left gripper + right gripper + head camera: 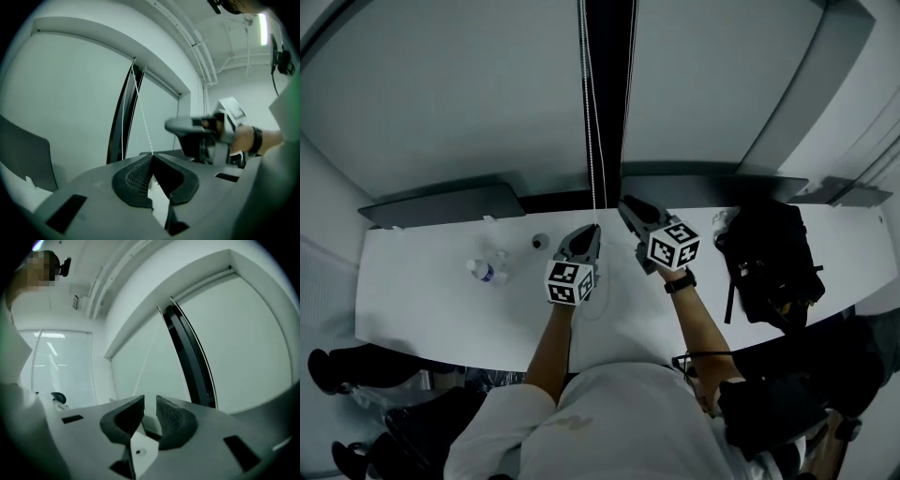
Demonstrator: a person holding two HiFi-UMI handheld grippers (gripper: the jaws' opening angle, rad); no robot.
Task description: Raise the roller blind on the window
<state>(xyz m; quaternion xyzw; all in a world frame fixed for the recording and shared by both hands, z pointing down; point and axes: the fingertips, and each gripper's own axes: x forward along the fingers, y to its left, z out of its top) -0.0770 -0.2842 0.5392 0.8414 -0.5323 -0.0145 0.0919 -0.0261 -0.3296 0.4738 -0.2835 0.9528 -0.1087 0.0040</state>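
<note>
1 white bead cord (144,112) pinched by L gripper (152,154) | R gripper (150,401) spread | pale blind (441,84) prob. down

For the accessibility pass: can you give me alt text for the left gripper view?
The left claw is shut on the bead cord, which runs up to the top of the lowered roller blind. The right claw shows blurred at the right, apart from the cord.

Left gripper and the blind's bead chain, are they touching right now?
Touching. The left gripper is closed on the bead chain: the left gripper view shows the chain running down into the tips of the shut jaws, with no gap.
</note>
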